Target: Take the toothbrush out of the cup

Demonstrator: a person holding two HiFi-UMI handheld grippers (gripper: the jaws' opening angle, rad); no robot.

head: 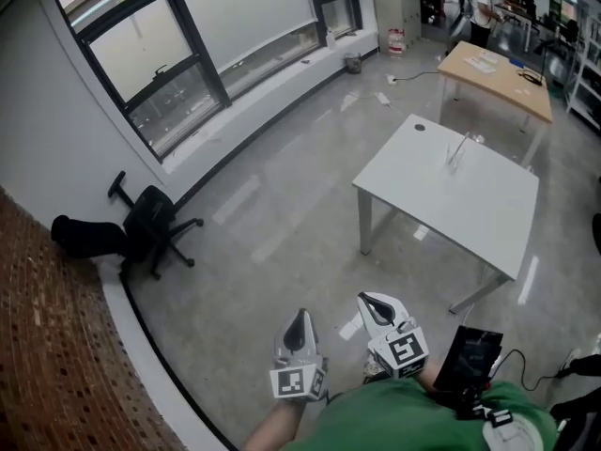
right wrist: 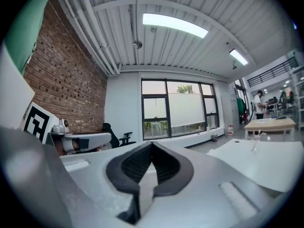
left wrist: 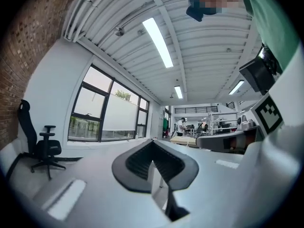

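- The black office chair [head: 150,222] stands by the wall under the window, well left of the white table [head: 423,181]. It plays no part in the job.
- The left gripper [head: 300,325] is held low in front of the person's green shirt, well short of the white table's near corner. Its 2 jaws are pressed together with nothing between them.
- The right gripper [head: 378,306] is just beside it, on the side nearer the white table. Its jaws are likewise closed and empty.
- The clear cup [head: 457,155] stands upright on the white table, toward its far edge and apart from anything else. A thin slanted rod in it looks like the toothbrush [head: 461,145], though it is too small to make out the head.
- As I read it, the step in hand is the approach, since neither gripper is anywhere near the cup.
- To do it well, the person should walk up to the table's near edge first and open both pairs of jaws before reaching in.
- 1 gripper should then steady the cup low on its wall.
- The other should pinch the handle above the rim and draw it out along its own slant, so the light cup neither tips nor slides.
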